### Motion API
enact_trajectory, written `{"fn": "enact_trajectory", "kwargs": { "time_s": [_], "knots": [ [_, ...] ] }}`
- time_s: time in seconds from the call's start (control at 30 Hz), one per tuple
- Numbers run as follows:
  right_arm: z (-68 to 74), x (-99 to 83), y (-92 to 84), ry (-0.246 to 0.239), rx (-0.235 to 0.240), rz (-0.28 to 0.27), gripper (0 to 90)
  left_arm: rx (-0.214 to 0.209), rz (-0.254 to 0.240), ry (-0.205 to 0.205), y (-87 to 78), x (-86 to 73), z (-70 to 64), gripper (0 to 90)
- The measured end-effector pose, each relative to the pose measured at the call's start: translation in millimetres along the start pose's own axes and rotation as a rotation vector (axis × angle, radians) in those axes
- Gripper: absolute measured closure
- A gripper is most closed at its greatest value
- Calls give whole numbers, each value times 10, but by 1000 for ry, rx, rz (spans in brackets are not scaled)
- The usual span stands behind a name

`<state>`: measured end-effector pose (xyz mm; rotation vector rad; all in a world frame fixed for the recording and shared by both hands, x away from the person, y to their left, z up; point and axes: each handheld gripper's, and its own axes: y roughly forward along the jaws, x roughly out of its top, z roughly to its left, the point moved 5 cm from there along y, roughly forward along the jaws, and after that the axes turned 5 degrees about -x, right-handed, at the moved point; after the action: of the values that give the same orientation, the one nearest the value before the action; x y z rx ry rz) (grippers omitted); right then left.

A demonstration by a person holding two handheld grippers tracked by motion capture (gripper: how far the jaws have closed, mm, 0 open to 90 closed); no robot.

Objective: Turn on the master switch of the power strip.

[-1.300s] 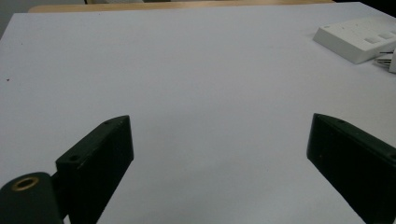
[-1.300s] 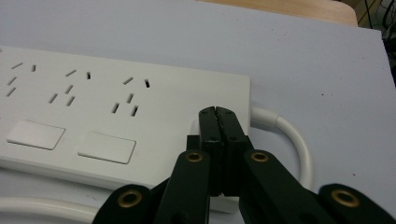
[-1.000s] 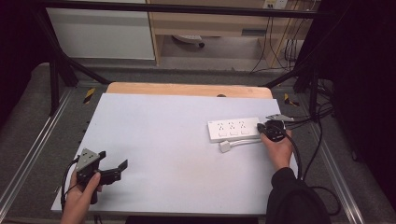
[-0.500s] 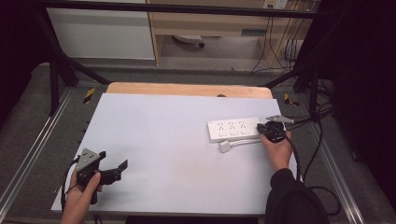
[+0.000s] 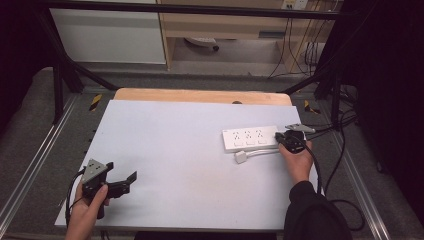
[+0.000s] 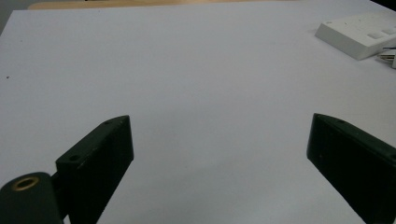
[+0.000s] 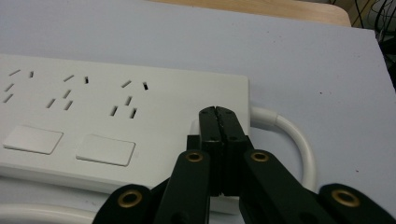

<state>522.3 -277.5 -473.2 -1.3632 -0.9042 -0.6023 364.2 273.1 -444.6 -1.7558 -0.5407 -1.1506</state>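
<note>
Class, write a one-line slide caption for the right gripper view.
Right gripper, jaws shut, tips over the cable end of a white power strip on the grey table.

A pale grey sheet (image 5: pixel 190 150) covers the table, leaving a strip of bare wooden tabletop (image 5: pixel 200 96) along its far edge. Striped yellow-and-black markers lie on the floor just off the far left corner (image 5: pixel 95 101) and the far right corner (image 5: pixel 310 107), and a metal rail (image 5: pixel 30 170) runs along the left edge. Beyond the far edge stand a white cabinet (image 5: pixel 107 35) and a wooden shelf unit (image 5: pixel 225 25), with dark cables (image 5: pixel 300 50) hanging to their right.
</note>
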Motion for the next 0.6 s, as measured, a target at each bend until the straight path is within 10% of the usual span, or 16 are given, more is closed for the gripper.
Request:
{"fn": "enact_trajectory", "kwargs": {
  "time_s": [0.6],
  "knots": [
    [-2,-5,0,8,-1,-6,900,-5,4,-2,3,-4,-5,73]
  ]
}}
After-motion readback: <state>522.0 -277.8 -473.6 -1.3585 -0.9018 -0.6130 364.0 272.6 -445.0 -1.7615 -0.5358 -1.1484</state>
